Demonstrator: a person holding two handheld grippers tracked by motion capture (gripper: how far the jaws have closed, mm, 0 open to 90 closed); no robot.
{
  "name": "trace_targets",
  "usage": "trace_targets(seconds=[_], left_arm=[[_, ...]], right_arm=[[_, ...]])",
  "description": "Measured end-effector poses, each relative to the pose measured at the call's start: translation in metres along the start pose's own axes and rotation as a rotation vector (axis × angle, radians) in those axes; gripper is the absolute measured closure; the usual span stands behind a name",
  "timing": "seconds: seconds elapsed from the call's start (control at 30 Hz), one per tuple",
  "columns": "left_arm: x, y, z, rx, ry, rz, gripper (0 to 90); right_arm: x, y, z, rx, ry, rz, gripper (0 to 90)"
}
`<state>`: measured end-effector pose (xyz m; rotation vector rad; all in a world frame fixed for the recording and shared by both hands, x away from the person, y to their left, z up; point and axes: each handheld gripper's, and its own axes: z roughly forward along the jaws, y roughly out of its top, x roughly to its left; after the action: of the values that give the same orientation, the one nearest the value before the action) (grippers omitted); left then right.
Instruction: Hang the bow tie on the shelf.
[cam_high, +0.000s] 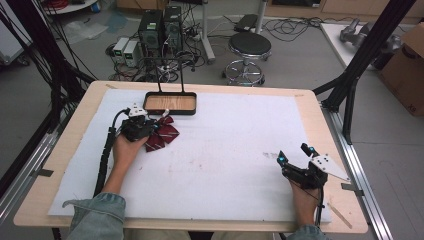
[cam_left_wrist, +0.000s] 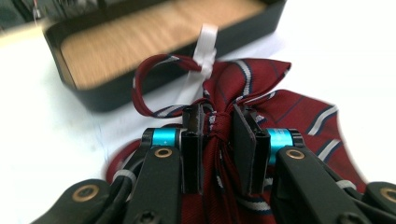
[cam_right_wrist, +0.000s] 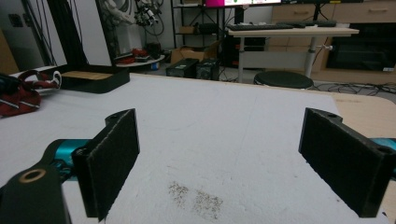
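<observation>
A dark red striped bow tie (cam_high: 164, 133) lies on the white mat just in front of a black tray with a wooden floor (cam_high: 170, 103). My left gripper (cam_high: 150, 125) is shut on the bow tie's knot (cam_left_wrist: 217, 125); its jaws pinch the bunched centre, and a white strap (cam_left_wrist: 201, 56) runs up from the knot toward the tray (cam_left_wrist: 140, 42). My right gripper (cam_high: 295, 154) rests open near the table's right front, far from the tie, with nothing between its pads (cam_right_wrist: 114, 154). The bow tie (cam_right_wrist: 21, 95) and tray (cam_right_wrist: 91, 77) appear far off in the right gripper view.
A white mat (cam_high: 225, 150) covers most of the wooden table. A black wire handle (cam_high: 170, 75) rises from the tray's back. A faint dark smudge (cam_right_wrist: 196, 198) marks the mat under the right gripper. Beyond the table stand a stool (cam_high: 248, 47) and computer boxes (cam_high: 160, 30).
</observation>
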<state>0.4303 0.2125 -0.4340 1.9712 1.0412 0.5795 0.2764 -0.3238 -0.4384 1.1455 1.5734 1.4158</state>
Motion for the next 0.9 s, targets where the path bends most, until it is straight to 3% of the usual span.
trace_targets(seconds=[0.1,0.27,0.53,0.63,0.9], left_arm=[[-0.003,0.007,-0.012,-0.066,-0.02,0.016,73.8],[0.0,0.017,-0.032,-0.152,-0.04,-0.018,73.9],[0.009,0.035,-0.053,-0.225,-0.067,-0.032,74.2],[0.014,0.044,-0.06,-0.276,-0.077,-0.037,74.1],[0.03,0.069,-0.071,-0.308,-0.066,-0.037,74.1]], right_arm=[[0.0,0.0,0.0,0.001,0.002,0.0,11.4],[0.0,0.0,0.0,0.003,0.004,0.002,11.4],[0.0,0.0,0.0,0.006,0.0,0.01,11.5],[-0.001,0.0,0.0,0.006,-0.001,0.01,11.4],[-0.001,0.0,0.0,0.007,0.0,0.01,11.5]])
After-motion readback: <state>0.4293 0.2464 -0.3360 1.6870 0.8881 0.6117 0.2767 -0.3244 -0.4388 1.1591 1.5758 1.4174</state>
